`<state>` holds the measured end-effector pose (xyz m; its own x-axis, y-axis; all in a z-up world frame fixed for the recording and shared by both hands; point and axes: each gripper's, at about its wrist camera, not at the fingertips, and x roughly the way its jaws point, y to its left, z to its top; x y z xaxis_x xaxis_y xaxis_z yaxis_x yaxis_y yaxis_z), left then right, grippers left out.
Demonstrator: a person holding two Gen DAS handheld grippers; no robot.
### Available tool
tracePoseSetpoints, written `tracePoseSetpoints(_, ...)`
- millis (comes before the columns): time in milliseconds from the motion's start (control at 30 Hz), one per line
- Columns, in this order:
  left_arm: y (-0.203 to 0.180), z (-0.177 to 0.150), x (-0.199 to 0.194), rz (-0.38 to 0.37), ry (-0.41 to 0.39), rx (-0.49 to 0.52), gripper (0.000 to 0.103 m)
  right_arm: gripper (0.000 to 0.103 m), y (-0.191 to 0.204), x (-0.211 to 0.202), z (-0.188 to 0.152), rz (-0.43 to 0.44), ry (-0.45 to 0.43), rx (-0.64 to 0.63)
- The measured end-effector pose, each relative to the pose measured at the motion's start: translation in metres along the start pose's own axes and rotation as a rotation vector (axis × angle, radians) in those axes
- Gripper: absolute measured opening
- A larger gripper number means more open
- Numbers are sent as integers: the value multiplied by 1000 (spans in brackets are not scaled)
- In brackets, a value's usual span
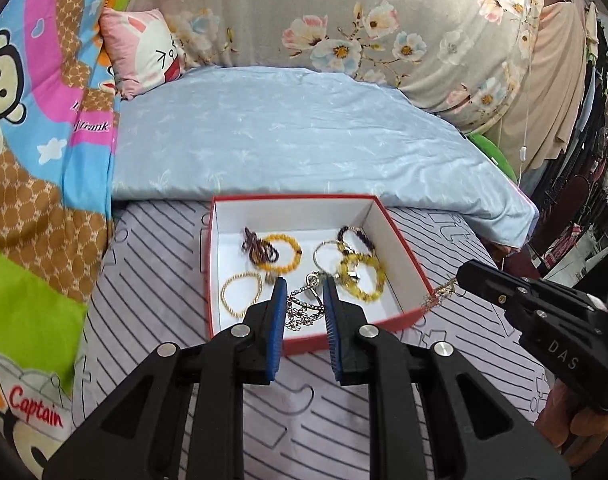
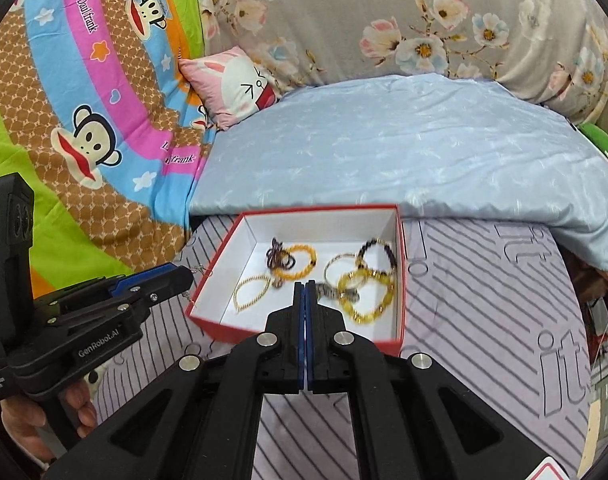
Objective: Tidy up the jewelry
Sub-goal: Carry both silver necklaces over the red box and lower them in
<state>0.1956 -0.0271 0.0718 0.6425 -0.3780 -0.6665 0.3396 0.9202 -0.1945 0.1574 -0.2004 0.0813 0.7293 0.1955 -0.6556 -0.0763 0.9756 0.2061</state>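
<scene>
A red box with a white inside (image 1: 404,240) (image 2: 223,256) sits on the striped bed sheet and holds several bracelets: an orange bead one (image 1: 281,254) (image 2: 297,262), a yellow chunky one (image 1: 362,278) (image 2: 368,292), a pale gold one (image 1: 239,294) (image 2: 251,292), dark bead ones (image 1: 354,236). A silver flower chain (image 1: 301,310) hangs between the blue pads of my left gripper (image 1: 304,292), whose jaws stand apart over the box's near side. My right gripper (image 2: 305,286) is shut; in the left wrist view its tip (image 1: 462,276) pinches a gold chain (image 1: 438,294) at the box's right rim.
A light blue folded quilt (image 1: 304,136) lies behind the box. A floral grey duvet (image 1: 384,20) and a pink rabbit pillow (image 1: 143,48) are at the back. A cartoon monkey blanket (image 1: 35,120) fills the left. Hanging clothes (image 1: 600,140) are at the right.
</scene>
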Motion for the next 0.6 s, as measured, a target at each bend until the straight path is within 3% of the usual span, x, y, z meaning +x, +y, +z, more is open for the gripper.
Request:
tracePoseSetpoints(300,4,28,41,11,2,0,18,0,-5,42,25,8,18,14)
tracePoseSetpoints(600,12,30,69,14,29,-10,18,0,-3,83,26,13,64,15)
